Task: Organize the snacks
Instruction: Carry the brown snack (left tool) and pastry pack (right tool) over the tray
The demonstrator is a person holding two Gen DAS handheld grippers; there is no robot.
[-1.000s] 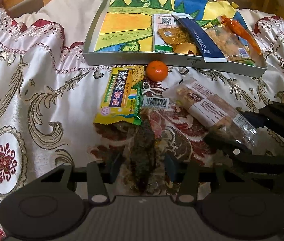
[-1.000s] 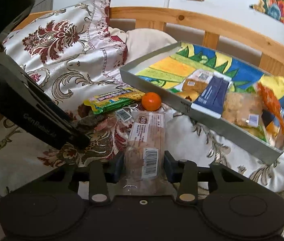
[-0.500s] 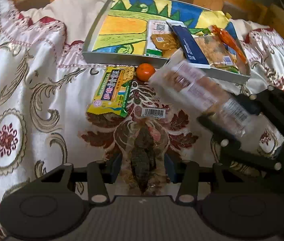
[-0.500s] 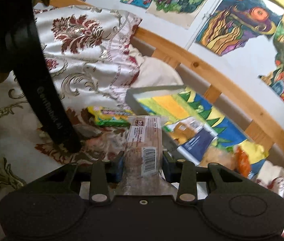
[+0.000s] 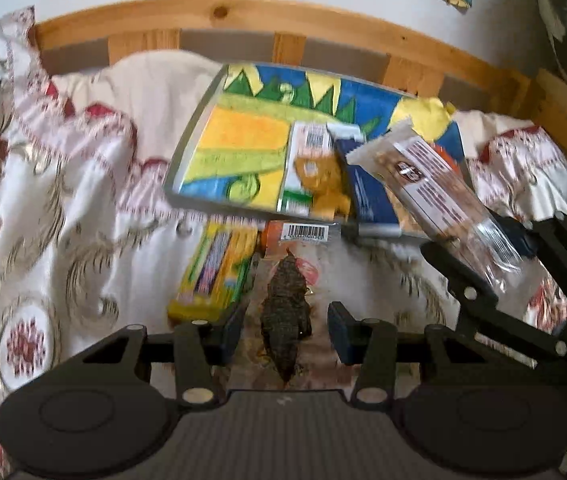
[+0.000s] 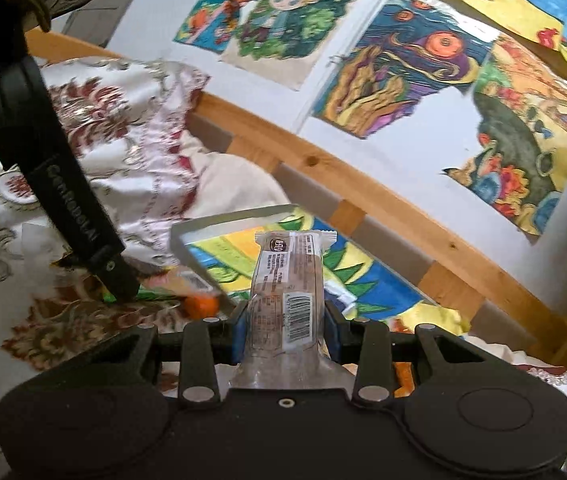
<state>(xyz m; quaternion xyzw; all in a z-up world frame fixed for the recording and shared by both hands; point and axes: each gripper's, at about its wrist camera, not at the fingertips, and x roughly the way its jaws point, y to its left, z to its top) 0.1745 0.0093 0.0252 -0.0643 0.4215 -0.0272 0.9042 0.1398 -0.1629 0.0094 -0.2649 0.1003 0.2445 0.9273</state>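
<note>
One bed (image 5: pixel 83 184) fills both views, spread with a white satin cover patterned in red and gold, with a wooden rail (image 5: pixel 243 12) along its far side. On the wall above hang several bright drawings (image 6: pixel 403 60); at least four show in the right wrist view.

One shallow grey tray (image 5: pixel 193 136) lies on the bed near the rail, its floor lined with a painted sheet of yellow, green and blue. The left half of the tray is bare. The right half holds snack packets lying side by side: a white-and-green packet (image 5: pixel 307 160) with an orange-brown one on it, a dark blue packet (image 5: pixel 367 192), and further ones to the right that are mostly hidden, so the full count cannot be told.

Two grippers are in view. The right gripper (image 6: pixel 285 328) has its jaws pinching one long clear-wrapped biscuit pack (image 6: pixel 287 280), held in the air above the tray's near right corner, its far end pointing over the tray. The left gripper (image 5: pixel 285 332) has its jaws closed in on one clear packet of dark dried snack (image 5: pixel 285 312), whose barcode label reaches up toward the tray wall; blur hides whether the pads press its edges.

On the bed, outside the tray and just before its near wall, lie one yellow-and-green packet (image 5: pixel 219 268) and one small orange fruit (image 6: pixel 201 306), next to each other.
</note>
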